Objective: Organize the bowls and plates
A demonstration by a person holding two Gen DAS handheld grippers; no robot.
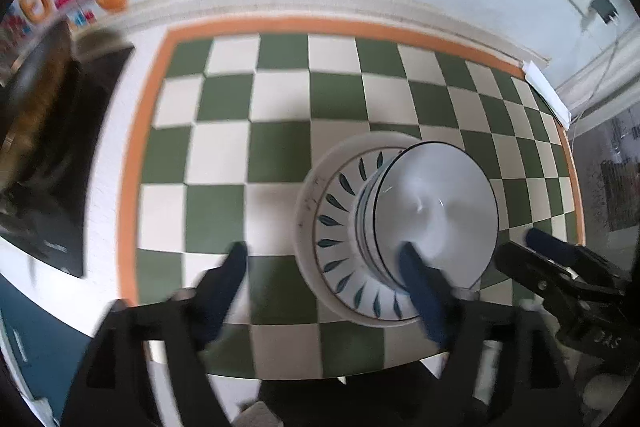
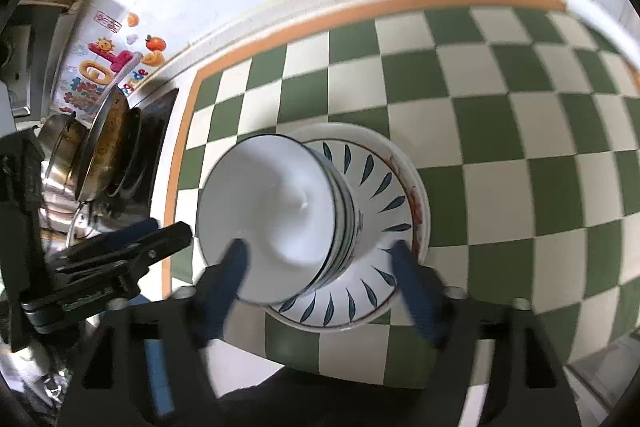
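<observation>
**One stack, both claws spread**

Bowls point(image 2: 276, 211) sit nested on plates point(image 2: 376, 187) mid-mat point(image 2: 500, 131). Left gripper point(image 1: 324, 267) gapes at six o'clock, right gripper point(image 2: 318, 263) likewise, pinching nothing. Glazed ceramic looks heavy, slick, breakable; best taken by the rim.

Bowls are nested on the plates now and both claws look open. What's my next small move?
Probably back both claws away. The bowl stack sits on the leaf-pattern plate; the left claw and right claw are open, holding nothing, so the stacking looks finished.
</observation>
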